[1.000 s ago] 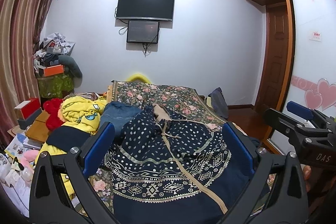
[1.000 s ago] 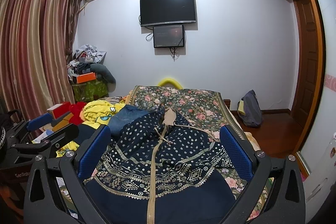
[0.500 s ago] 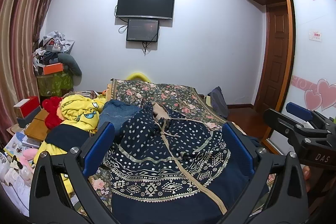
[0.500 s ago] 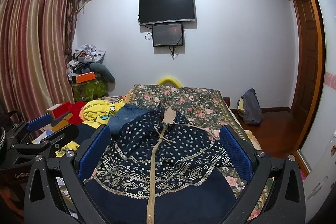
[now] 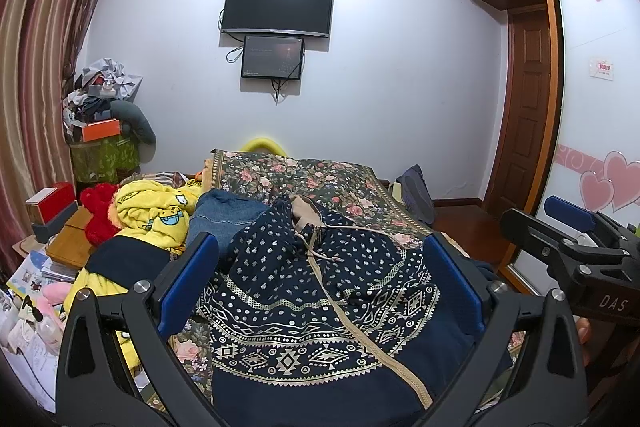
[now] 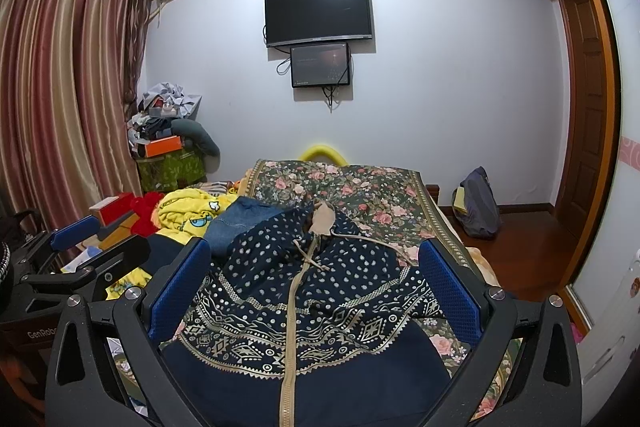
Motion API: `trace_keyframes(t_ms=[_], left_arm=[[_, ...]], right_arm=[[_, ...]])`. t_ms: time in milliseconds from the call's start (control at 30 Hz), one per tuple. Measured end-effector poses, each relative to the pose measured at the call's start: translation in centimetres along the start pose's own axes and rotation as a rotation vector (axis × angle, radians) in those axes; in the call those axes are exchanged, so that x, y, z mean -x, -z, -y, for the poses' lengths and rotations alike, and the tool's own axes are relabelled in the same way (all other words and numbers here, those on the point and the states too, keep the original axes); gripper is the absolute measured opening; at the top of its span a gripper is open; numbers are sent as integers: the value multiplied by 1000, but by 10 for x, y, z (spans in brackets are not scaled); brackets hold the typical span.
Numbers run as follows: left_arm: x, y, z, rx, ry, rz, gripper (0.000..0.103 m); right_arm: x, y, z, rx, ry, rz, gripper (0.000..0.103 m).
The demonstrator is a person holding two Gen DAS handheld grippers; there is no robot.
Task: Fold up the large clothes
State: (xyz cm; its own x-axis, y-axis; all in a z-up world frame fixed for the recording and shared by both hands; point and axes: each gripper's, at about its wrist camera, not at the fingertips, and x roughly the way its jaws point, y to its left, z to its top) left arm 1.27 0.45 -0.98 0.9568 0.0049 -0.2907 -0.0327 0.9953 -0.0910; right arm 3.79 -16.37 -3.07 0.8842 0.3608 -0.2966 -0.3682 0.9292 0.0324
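Left gripper (image 5: pixel 320 275) and right gripper (image 6: pixel 314 277) both stand spread wide above the bed (image 5: pixel 320 175), gripping nothing. The navy patterned jacket (image 5: pixel 320 307) lies front-up on the floral bedspread, its tan zipper running lengthwise. Beside it: a yellow garment (image 5: pixel 156 211) and folded jeans (image 5: pixel 228 215). The green bin (image 5: pixel 104 159) by the curtain is heaped with clutter, an orange box (image 5: pixel 100 131) on top.

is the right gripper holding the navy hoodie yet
No, the right gripper is open above the navy patterned hoodie, its blue fingers spread wide with no fabric between them.
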Motion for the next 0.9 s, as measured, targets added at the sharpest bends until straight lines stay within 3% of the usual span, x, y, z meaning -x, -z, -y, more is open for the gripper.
trace_keyframes(t_ms=[533, 900], left_arm=[[-16, 0, -9, 13, -9, -25, 103], [-68, -5, -49, 81, -56, -89, 103]], right_arm=[[-19, 1, 1, -6, -4, -40, 103], [-68, -5, 3, -9, -24, -101, 103]])
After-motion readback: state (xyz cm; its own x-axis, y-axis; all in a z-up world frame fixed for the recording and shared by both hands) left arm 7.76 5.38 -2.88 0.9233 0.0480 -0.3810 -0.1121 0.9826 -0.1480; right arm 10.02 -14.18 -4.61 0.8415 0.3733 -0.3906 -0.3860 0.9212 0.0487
